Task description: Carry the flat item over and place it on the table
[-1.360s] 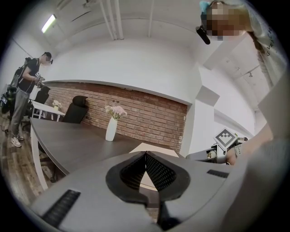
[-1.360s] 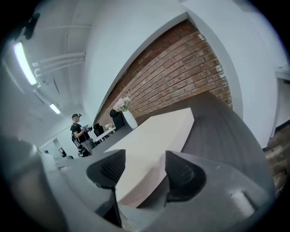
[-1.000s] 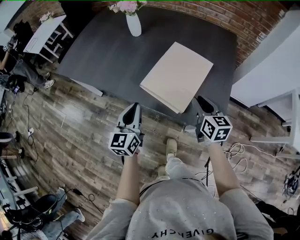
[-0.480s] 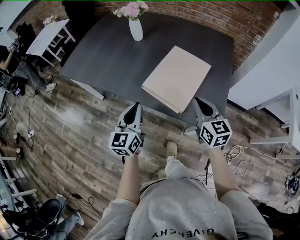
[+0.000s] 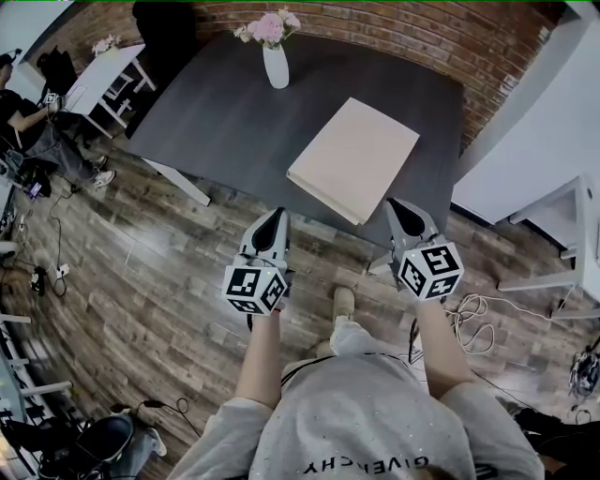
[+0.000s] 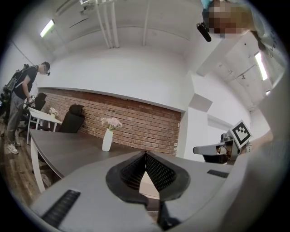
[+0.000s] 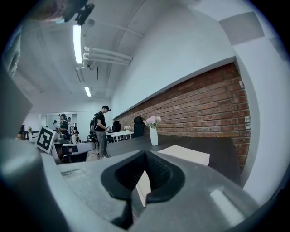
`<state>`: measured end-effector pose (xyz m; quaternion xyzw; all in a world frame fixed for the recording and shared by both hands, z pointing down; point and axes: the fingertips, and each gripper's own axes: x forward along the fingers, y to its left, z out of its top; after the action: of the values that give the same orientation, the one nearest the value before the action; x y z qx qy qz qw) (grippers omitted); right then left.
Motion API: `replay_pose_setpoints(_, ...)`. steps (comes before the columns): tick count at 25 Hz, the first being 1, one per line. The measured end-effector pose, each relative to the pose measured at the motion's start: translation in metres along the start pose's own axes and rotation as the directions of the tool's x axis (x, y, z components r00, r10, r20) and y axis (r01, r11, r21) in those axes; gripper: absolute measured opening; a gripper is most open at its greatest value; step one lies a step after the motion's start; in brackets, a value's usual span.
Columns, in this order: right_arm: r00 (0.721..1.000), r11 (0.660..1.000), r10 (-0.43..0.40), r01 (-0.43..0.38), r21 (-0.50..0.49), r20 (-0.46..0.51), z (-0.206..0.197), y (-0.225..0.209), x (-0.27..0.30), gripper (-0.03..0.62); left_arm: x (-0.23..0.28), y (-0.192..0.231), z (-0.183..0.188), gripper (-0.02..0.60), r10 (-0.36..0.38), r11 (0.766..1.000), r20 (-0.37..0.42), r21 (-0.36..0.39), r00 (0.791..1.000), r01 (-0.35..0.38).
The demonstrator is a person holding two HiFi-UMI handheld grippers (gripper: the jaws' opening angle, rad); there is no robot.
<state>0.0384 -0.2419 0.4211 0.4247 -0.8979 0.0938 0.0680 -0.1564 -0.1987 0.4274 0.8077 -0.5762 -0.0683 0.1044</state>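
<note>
Where the flat item [image 5: 354, 157] lies: flat on the dark table [image 5: 225, 112], beyond both pairs of jaws and touched by neither
Left gripper [image 5: 273, 217]: jaws closed tip to tip with nothing between the pads
Right gripper [image 5: 396, 208]: jaws pressed together and empty
Flat item from the left jaws: ahead and a little to the right, with a pale strip of it showing through the gap under the closed tips
Flat item from the right jaws: straight ahead, with its near corner just past the tips
Table edge: just ahead of the left jaws, and about level with the right jaws' tips
Vase [image 5: 276, 66]: white with pink flowers, upright on the far part of the table, well past the flat item and ahead-left of the left jaws
Wooden floor [image 5: 141, 281]: under the left jaws and behind both grippers
Brick wall [image 5: 375, 28]: beyond the table, far ahead of both pairs of jaws
</note>
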Motion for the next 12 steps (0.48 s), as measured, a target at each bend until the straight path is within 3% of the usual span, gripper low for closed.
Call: replay_pose_setpoints(12,0.999,1.0,-0.013,0.013,0.003,0.039,0.01,0.002,-0.019,-0.002,-0.003,-0.018,0.013,-0.002,-0.023,1.0,0.025,0.008,0.999,0.022)
